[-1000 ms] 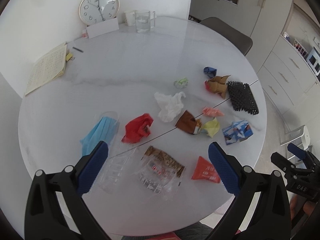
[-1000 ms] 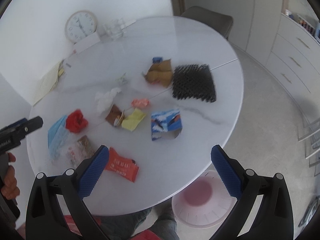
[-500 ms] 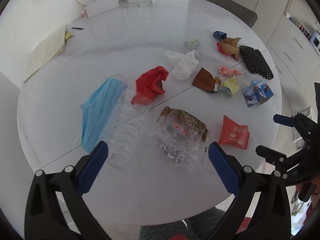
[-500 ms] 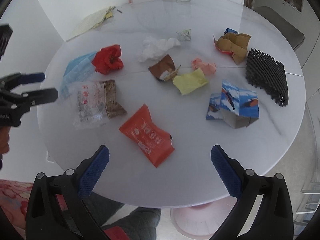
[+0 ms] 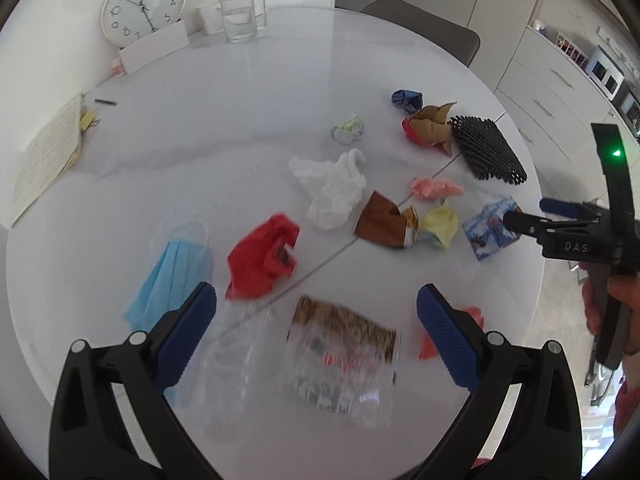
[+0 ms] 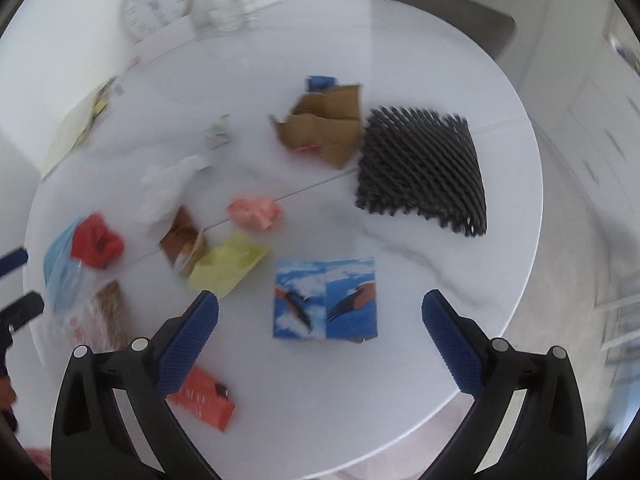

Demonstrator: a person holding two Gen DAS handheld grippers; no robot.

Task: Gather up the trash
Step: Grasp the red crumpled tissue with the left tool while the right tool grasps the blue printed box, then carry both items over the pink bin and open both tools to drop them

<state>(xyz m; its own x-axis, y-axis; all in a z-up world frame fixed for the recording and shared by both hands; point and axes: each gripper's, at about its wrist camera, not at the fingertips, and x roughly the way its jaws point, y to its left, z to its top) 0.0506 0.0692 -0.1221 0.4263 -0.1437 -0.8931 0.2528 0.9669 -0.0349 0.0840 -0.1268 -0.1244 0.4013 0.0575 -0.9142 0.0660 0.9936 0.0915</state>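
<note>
On the round white table (image 5: 248, 92), scraps of trash are lying spread across the near half. A clear plastic bag (image 5: 340, 364) with a brown printed strip is lying nearest the edge, between the fingers of the left gripper (image 5: 316, 336), which is hovering above it with jaws spread wide and holding nothing. A blue face mask (image 5: 168, 276) is lying to its left, a red plastic bag (image 5: 260, 256) just beyond, and an orange packet (image 6: 204, 398) to its right, near the table edge. A blue printed carton (image 6: 326, 298) is lying flattened between the fingers of the right gripper (image 6: 320, 336), which is likewise hanging released and empty. Past these, a yellow paper (image 6: 224, 266), a brown wrapper (image 5: 384, 220), a pink crumpled wad (image 6: 256, 212) and a white tissue (image 5: 332, 188) are sitting close together. Farther off, a black mesh sleeve (image 6: 420, 172) is lying just beside a torn cardboard piece (image 6: 324, 128). A small dark blue wrapper (image 5: 406, 100) is sitting just behind the cardboard. At the far rim, a clock (image 5: 142, 6) is leaning against the wall, with a glass (image 5: 240, 18) beside it and a notepad (image 5: 46, 156) at the left.
</note>
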